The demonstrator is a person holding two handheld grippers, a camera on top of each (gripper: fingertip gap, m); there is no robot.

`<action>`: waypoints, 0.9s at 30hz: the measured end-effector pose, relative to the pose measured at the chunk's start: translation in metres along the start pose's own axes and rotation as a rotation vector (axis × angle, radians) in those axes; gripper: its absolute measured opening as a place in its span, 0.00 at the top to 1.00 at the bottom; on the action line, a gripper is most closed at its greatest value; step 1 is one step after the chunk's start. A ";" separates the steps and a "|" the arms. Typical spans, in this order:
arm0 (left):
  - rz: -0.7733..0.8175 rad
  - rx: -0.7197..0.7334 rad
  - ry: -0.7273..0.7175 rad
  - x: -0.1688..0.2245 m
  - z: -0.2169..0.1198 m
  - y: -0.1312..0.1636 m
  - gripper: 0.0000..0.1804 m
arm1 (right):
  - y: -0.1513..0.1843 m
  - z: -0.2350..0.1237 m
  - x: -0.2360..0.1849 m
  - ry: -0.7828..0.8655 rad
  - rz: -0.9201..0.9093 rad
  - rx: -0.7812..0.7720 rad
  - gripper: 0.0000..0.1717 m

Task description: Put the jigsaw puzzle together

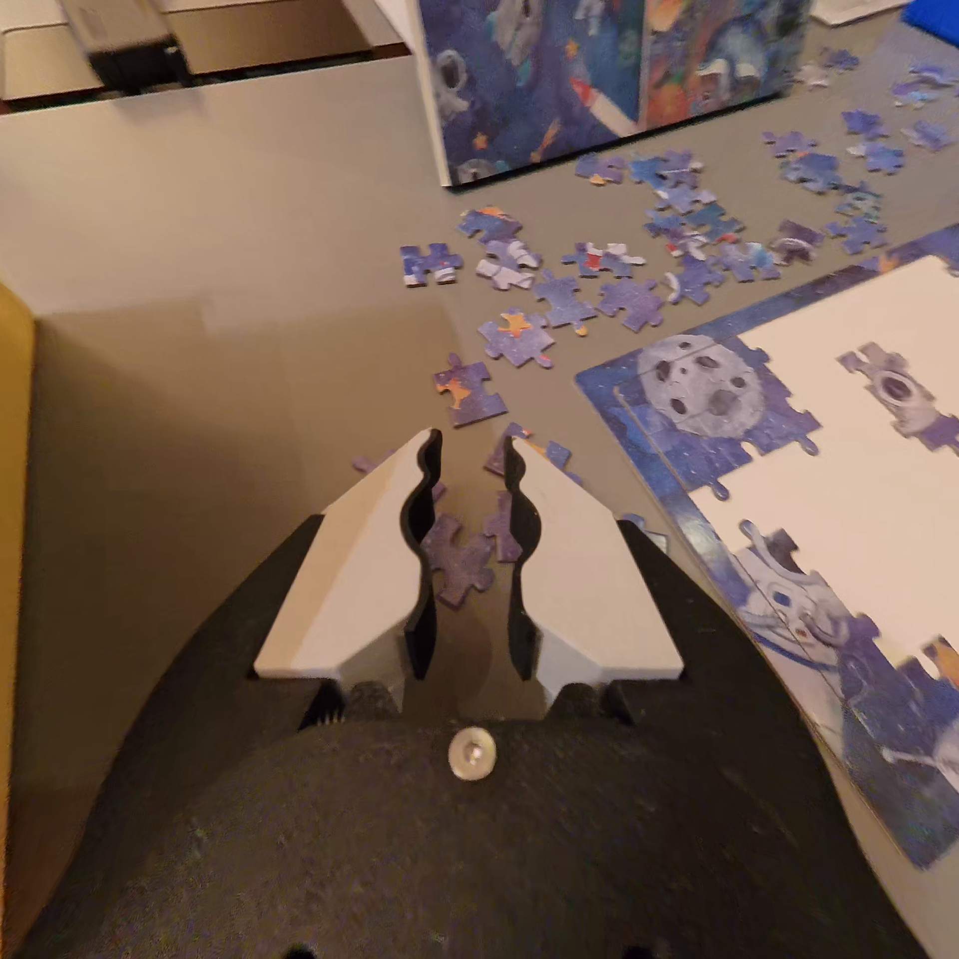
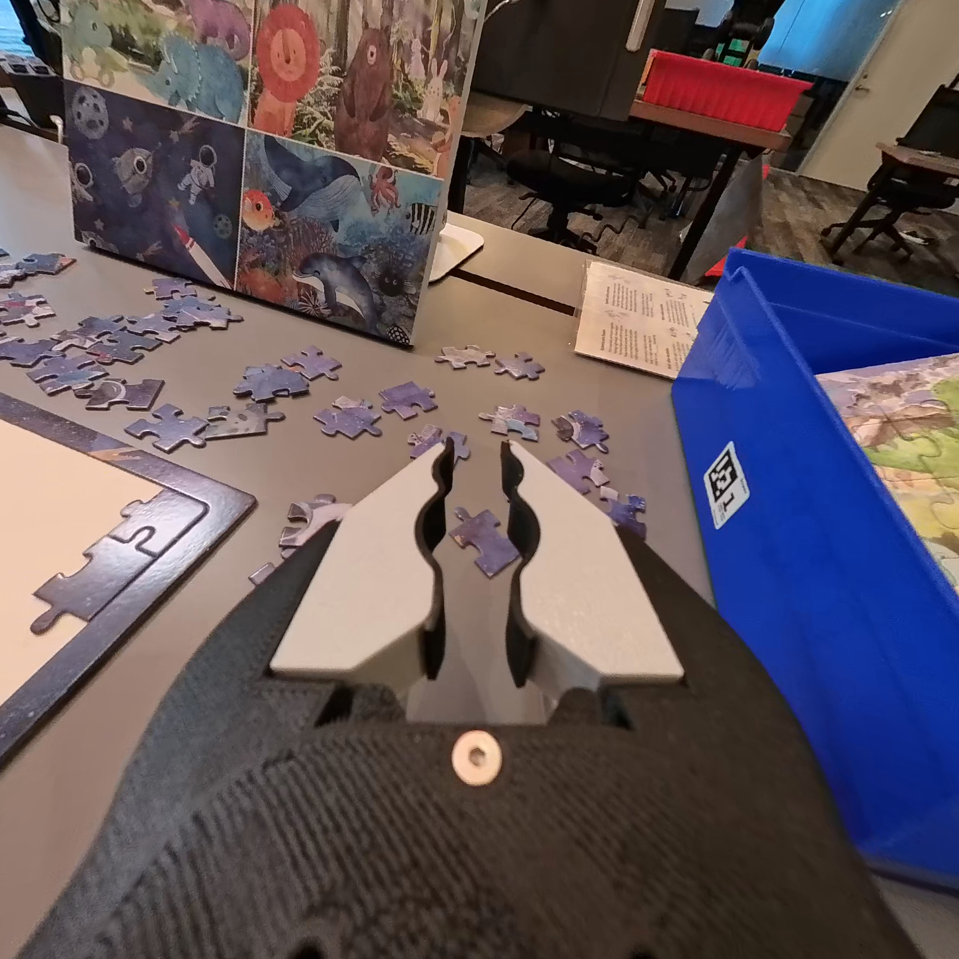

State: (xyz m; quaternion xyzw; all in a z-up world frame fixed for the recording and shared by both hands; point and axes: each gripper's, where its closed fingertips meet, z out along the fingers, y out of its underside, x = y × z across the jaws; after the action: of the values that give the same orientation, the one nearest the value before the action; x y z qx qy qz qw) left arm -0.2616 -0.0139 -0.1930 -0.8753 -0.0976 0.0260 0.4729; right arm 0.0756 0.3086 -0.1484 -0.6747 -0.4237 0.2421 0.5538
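In the left wrist view my left gripper [image 1: 473,446] hangs over the grey table, jaws apart with nothing between the pads. Purple puzzle pieces [image 1: 459,565] lie flat on the table under it, and a piece with an orange patch [image 1: 467,389] lies just ahead. The puzzle board [image 1: 856,467], with a finished moon corner [image 1: 695,384], is to the right. In the right wrist view my right gripper [image 2: 477,451] is also open and empty. A purple piece [image 2: 485,542] lies on the table below its fingers, untouched. The board's dark frame corner [image 2: 171,508] is at the left.
Several loose blue-purple pieces [image 1: 565,301] [image 2: 347,420] are scattered ahead of both grippers. The upright puzzle box [image 1: 571,78] [image 2: 259,181] stands behind them. A blue bin [image 2: 804,519] holding another puzzle is close on the right. A leaflet [image 2: 638,322] lies beyond. A beige panel [image 1: 207,207] borders the left. My hands' fingertips stand some 45 cm from each other. My right tips are roughly 7 cm from the purple piece [image 2: 485,542].
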 end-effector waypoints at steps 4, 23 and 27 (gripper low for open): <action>0.088 -0.022 0.120 0.022 -0.002 0.006 0.85 | -0.001 0.000 -0.001 -0.004 0.003 0.003 0.90; 0.141 -0.184 0.069 0.020 0.008 0.029 0.77 | 0.000 0.001 -0.004 -0.017 0.005 -0.003 0.90; 0.122 -0.184 0.082 0.020 0.009 0.028 0.76 | -0.001 0.001 -0.005 -0.021 0.006 0.001 0.90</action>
State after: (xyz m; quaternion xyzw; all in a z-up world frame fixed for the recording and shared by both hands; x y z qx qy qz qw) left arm -0.2394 -0.0177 -0.2207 -0.9197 -0.0267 0.0100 0.3917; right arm 0.0724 0.3050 -0.1481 -0.6730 -0.4275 0.2510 0.5489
